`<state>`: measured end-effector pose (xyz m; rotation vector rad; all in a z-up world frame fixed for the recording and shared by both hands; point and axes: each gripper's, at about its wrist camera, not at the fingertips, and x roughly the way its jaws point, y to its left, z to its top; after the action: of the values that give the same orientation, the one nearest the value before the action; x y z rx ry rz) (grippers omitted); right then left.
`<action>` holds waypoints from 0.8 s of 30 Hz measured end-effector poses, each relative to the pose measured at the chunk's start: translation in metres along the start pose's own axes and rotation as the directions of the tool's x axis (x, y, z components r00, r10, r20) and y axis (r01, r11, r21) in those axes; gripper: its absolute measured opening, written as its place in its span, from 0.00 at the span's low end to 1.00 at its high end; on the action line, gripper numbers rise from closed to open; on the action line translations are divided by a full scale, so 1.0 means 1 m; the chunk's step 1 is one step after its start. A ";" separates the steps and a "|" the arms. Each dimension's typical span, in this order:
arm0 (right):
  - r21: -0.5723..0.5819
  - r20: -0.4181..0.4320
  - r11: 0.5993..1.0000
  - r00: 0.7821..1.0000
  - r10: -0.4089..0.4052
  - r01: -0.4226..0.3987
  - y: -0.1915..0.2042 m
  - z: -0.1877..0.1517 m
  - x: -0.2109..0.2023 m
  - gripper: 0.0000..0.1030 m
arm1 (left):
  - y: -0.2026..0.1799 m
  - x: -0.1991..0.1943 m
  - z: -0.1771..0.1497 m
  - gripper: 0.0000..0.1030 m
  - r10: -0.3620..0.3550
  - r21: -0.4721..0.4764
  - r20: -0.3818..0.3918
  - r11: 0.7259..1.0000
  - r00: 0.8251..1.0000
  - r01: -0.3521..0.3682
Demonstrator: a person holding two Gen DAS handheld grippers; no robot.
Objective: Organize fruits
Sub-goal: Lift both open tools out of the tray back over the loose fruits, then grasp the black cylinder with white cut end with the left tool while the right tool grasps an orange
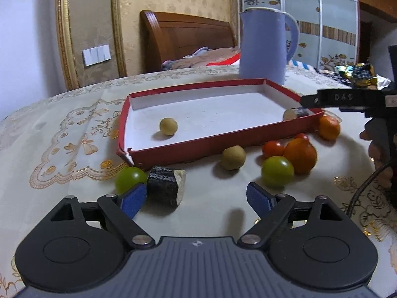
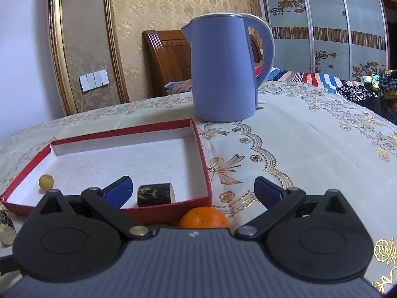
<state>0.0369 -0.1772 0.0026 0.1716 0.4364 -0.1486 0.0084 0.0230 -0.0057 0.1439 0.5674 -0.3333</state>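
- In the red tray [image 1: 248, 137] I count two pieces: a tan ball [image 1: 168, 126] and a dark roll [image 2: 155, 194].
- Left outside, I judge: green fruits, tomatoes, oranges, another roll [image 1: 166, 188].
- My left gripper [image 1: 196, 198] hangs wide open, empty.
- My right gripper [image 2: 193, 191] is equally spread, empty, above the tray corner.

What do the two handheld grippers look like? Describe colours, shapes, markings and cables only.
Each gripper, left and right, has blue finger pads on black linkage arms with silver pivots, rounded black housings and a ribbed grey body with a small white logo. A black cable trails beside the right gripper.
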 end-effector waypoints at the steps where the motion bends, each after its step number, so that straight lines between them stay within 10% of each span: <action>1: 0.004 0.001 1.000 1.000 -0.001 0.001 -0.001 -0.001 -0.001 1.00 | -0.001 0.000 0.001 0.86 -0.016 0.012 0.006 1.000 1.000 0.015; 24: 0.063 -0.076 0.998 0.997 0.027 -0.023 -0.028 -0.007 -0.005 1.00 | 0.020 0.025 0.010 0.81 0.108 -0.128 -0.091 0.985 0.990 -0.119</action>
<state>0.0245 -0.2024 -0.0053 0.2448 0.5063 -0.1314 0.0404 0.0323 -0.0100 0.0611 0.6596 -0.1787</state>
